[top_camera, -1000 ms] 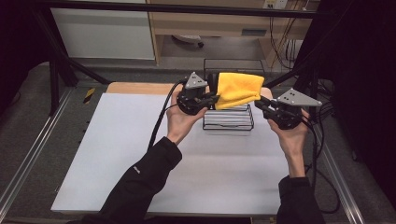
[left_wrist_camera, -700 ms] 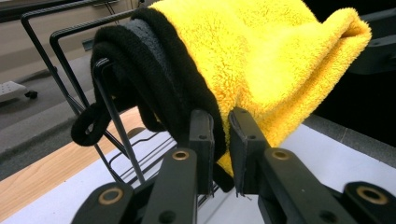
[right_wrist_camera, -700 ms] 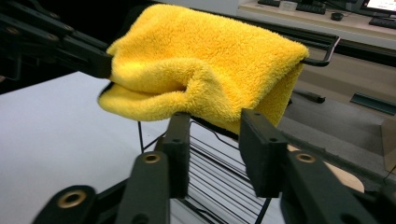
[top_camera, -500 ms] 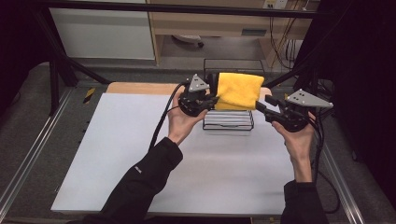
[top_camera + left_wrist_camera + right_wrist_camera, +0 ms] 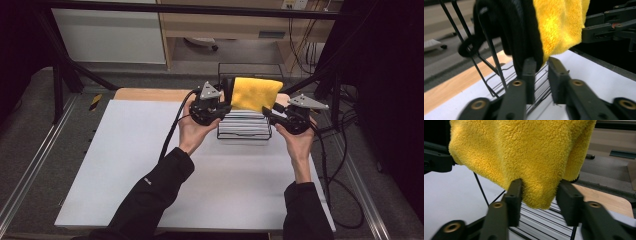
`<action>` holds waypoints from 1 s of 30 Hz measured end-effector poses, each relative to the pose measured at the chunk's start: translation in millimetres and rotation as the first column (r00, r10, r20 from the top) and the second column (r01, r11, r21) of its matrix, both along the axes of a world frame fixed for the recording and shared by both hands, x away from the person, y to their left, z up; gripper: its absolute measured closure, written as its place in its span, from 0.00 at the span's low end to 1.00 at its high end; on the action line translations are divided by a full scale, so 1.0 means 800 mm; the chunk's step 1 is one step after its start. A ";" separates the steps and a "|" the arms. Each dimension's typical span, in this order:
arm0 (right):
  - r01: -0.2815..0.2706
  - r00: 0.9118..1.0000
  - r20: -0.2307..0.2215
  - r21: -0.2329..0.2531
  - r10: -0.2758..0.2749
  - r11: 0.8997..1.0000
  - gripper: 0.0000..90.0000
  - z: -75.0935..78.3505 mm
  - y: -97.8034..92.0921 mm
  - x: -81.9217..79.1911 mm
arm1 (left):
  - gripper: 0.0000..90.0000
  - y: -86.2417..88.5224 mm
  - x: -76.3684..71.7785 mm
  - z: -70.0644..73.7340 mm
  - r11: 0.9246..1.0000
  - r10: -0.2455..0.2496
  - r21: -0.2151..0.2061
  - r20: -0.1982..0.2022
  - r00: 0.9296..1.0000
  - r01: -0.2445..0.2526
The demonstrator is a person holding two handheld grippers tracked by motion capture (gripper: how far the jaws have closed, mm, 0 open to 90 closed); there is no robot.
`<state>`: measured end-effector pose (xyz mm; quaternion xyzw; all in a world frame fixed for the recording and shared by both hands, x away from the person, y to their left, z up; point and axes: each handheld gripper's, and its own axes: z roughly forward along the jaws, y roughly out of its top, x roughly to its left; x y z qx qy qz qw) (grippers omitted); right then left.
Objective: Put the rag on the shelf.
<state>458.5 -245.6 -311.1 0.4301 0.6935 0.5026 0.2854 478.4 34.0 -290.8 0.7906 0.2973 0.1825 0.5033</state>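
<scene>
A fluffy yellow cloth point(image 5: 255, 93) hangs stretched between my two grippers over a black wire basket point(image 5: 245, 137). My left gripper point(image 5: 227, 106) pinches the cloth's left edge; in the left gripper view its jaws point(image 5: 541, 72) stand close together on the lower corner of the cloth point(image 5: 559, 25), which has a black layer against it. My right gripper point(image 5: 267, 111) holds the right edge. In the right gripper view a thick fold of the cloth point(image 5: 524, 152) fills the space in my right gripper point(image 5: 539, 192), with basket wires point(image 5: 541, 220) below.
The basket stands at the far middle of a white mat point(image 5: 150, 165) on a wooden table point(image 5: 150, 94). Cables point(image 5: 172, 132) trail from both grippers across the mat and off the right side. Dark metal frame bars point(image 5: 60, 85) flank the table.
Both grippers have risen and moved away from the person, lifting the yellow cloth off the basket's top. The cloth now hangs flatter and higher between them.
</scene>
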 end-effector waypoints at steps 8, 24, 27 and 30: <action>-0.009 1.000 0.024 -0.013 0.009 1.000 0.90 0.004 -0.004 -0.005 | 0.96 -0.006 0.001 -0.005 1.000 0.003 -0.006 0.004 1.000 -0.003; -0.032 0.999 0.034 -0.020 0.032 0.999 0.64 0.013 -0.011 -0.025 | 0.82 0.013 -0.010 -0.010 1.000 -0.017 0.012 0.014 1.000 0.017; -0.026 0.999 0.023 -0.034 0.027 0.999 0.55 0.013 -0.011 -0.032 | 0.77 0.024 -0.016 -0.015 0.999 -0.027 0.023 0.005 1.000 0.027; -0.036 0.999 0.015 -0.018 0.037 0.999 0.44 0.011 -0.012 -0.038 | 0.69 0.037 -0.021 -0.023 0.999 -0.040 0.036 -0.015 0.999 0.040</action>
